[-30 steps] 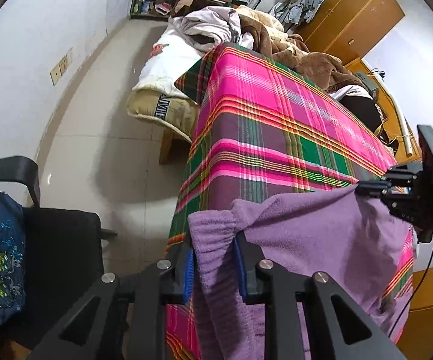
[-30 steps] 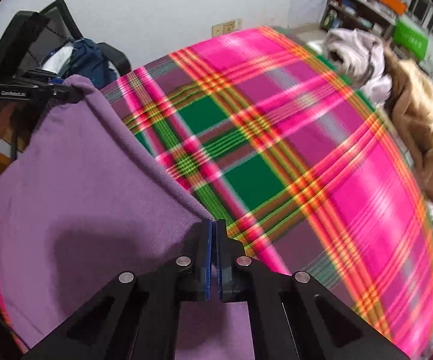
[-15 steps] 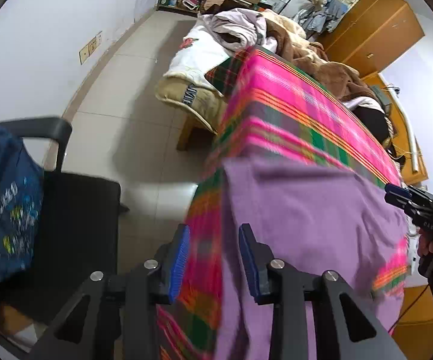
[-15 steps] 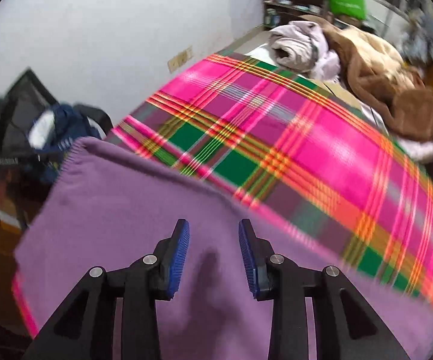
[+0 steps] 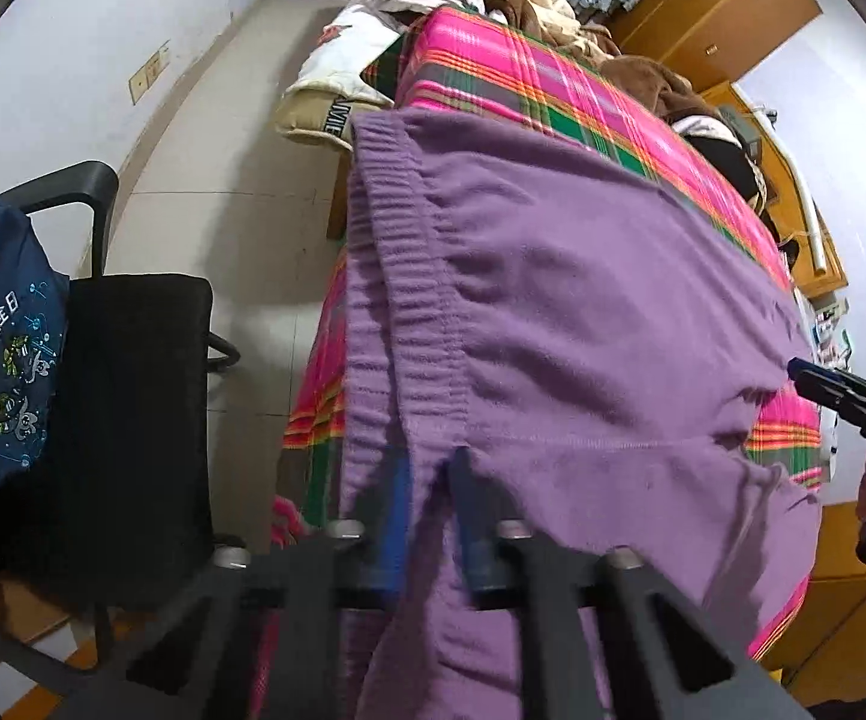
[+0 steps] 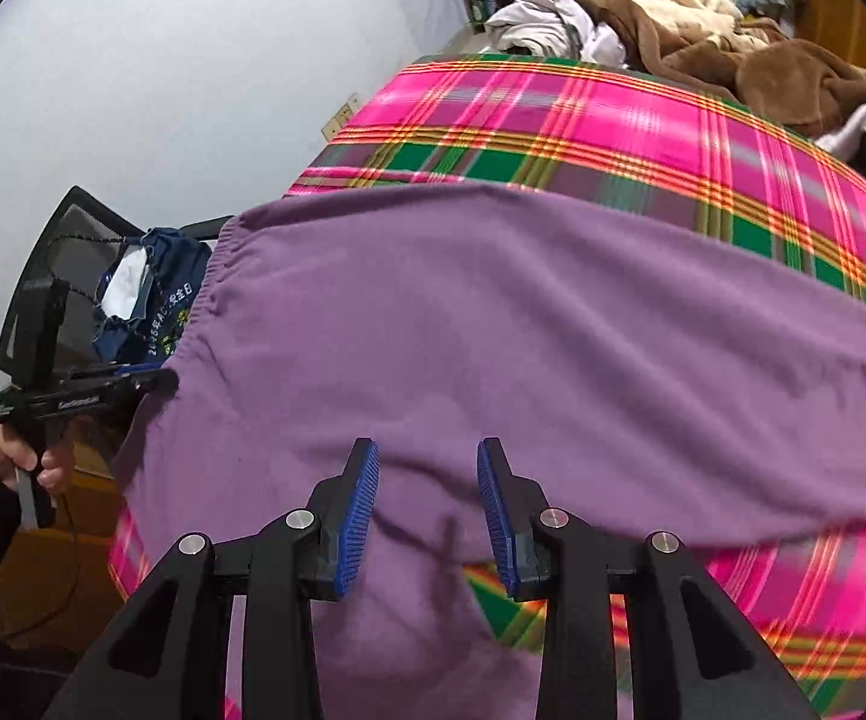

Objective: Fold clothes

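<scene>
Most of what lies ahead of both your grippers is the plaid-covered bed [image 6: 643, 120], and spread flat across its near end, right under your fingers, is the purple knit garment [image 6: 523, 324], its ribbed waistband [image 5: 409, 276] running away from your left gripper along the bed's edge. Beyond the garment, at the far end of the bed, sits a heap of brown and white bedding [image 6: 703, 18]; off to the outer side of your left gripper stands a black chair [image 5: 133, 372] with a blue bag [image 5: 1, 348] on it. Your left gripper [image 5: 430, 516] is at the near waistband corner, its jaws closing with a fold of the purple cloth between them; the picture blurs there, so whether the pads already press is not certain, though a narrow gap shows. Your right gripper [image 6: 428, 516] hovers just above the garment's near edge, jaws apart at a middling width and holding nothing. You appear to be at the start of a fold: the garment is laid out and you are taking fresh holds. Next, bring the right jaws down onto the near edge, pinch it, then carry both corners together across the cloth.
</scene>
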